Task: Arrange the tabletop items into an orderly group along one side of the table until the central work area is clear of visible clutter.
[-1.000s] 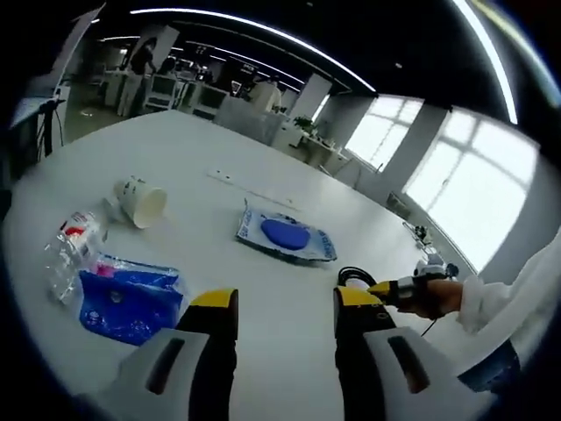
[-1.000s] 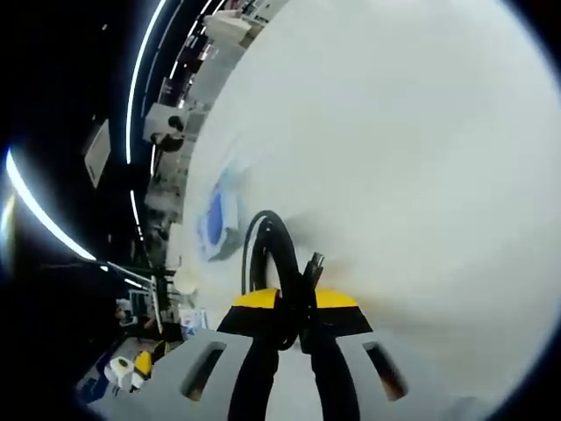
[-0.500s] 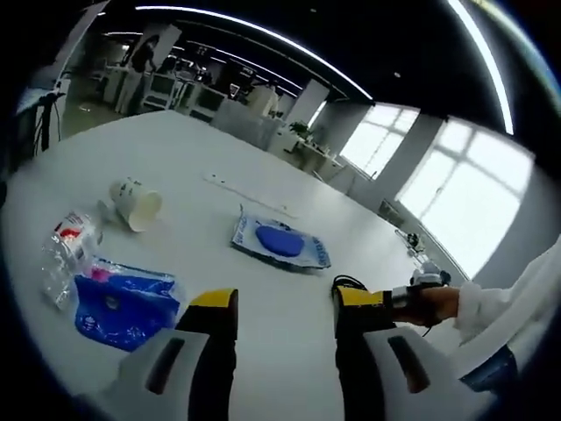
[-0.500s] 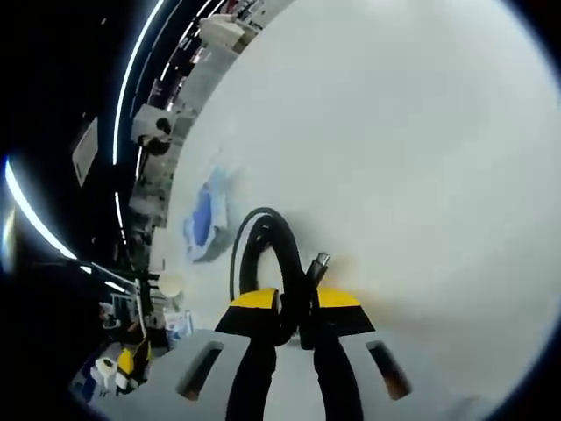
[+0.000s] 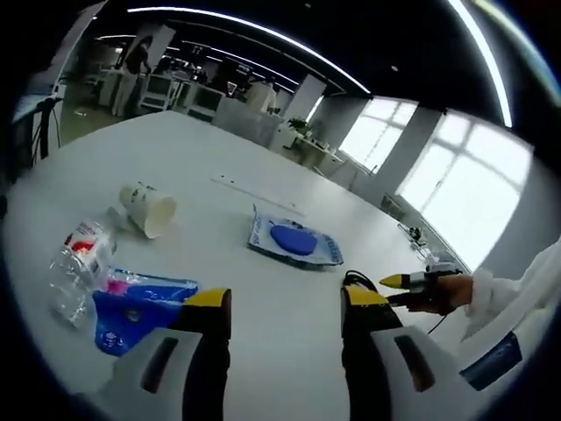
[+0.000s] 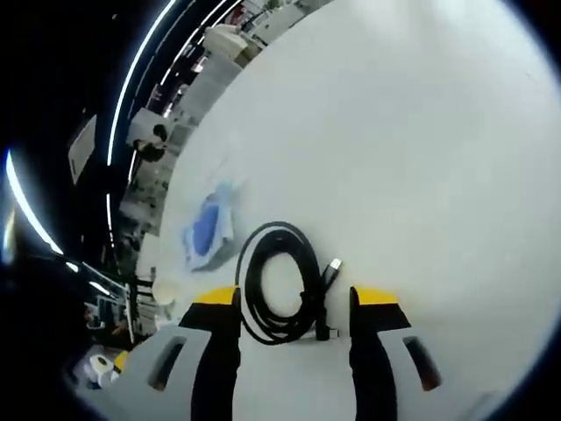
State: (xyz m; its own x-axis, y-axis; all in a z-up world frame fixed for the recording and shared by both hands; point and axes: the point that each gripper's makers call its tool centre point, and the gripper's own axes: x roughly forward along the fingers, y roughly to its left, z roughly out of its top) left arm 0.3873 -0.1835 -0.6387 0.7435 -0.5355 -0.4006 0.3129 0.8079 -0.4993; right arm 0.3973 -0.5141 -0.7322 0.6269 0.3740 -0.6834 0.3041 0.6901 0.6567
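Across the left gripper view I see a broad, smooth white table (image 5: 263, 184) running far back toward office furniture and bright windows. My left gripper (image 5: 286, 309) rises from the bottom with its grey, yellow-tipped jaws spread wide and nothing between them. Near left lies a crumpled clear plastic bottle (image 5: 77, 267) with a red-and-white label, and just beside it a glossy blue plastic packet (image 5: 131, 307) with a pink patch, partly hidden by my left jaw. Farther back on the left a white paper cup (image 5: 149, 209) lies tipped on its side, its open mouth turned to the right. Near the middle of the table sits a flat, clear-wrapped packet holding a rounded blue pad (image 5: 295, 240). At the right, a hand (image 5: 449, 293) in a white sleeve holds the right gripper (image 5: 399, 282), whose yellow tips point left at table level. A bit of black cable (image 5: 358, 281) shows just past my right jaw.

Over in the right gripper view, my right gripper (image 6: 294, 307) has its jaws parted, and the cable (image 6: 280, 285) lies on the white surface between them: a coiled loop of smooth black cord with a small metal plug end at its right side. I cannot tell whether either jaw touches it. Beyond, to the left, the blue pad (image 6: 206, 232) rests on the table, well apart from the coil.
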